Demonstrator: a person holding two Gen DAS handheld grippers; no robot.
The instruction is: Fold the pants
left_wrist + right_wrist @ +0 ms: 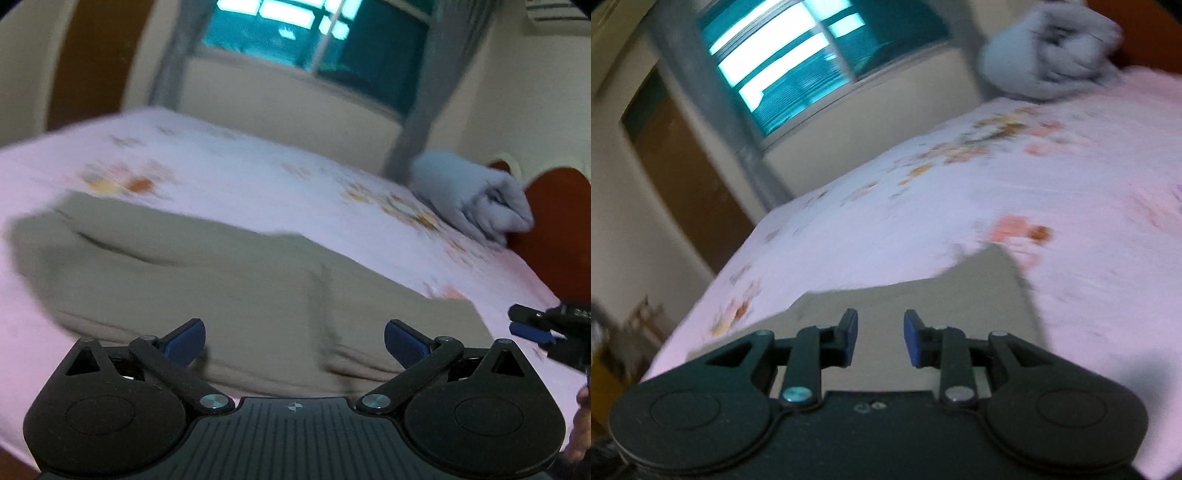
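Note:
Olive-green pants (pixel 207 280) lie folded flat on a pink floral bed sheet (pixel 229 173). My left gripper (pixel 294 341) is open and empty, its blue pads spread wide just above the near edge of the pants. My right gripper (pixel 880 341) is open and empty over a corner of the same pants (pixel 923 306). The right gripper also shows at the right edge of the left wrist view (pixel 532 325). Both views are blurred by motion.
A rolled grey-blue blanket (pixel 469 192) lies at the far right of the bed, also in the right wrist view (pixel 1049 55), beside a red-brown headboard (pixel 554 229). A window (pixel 317 33) and a brown door (pixel 687 177) are behind the bed.

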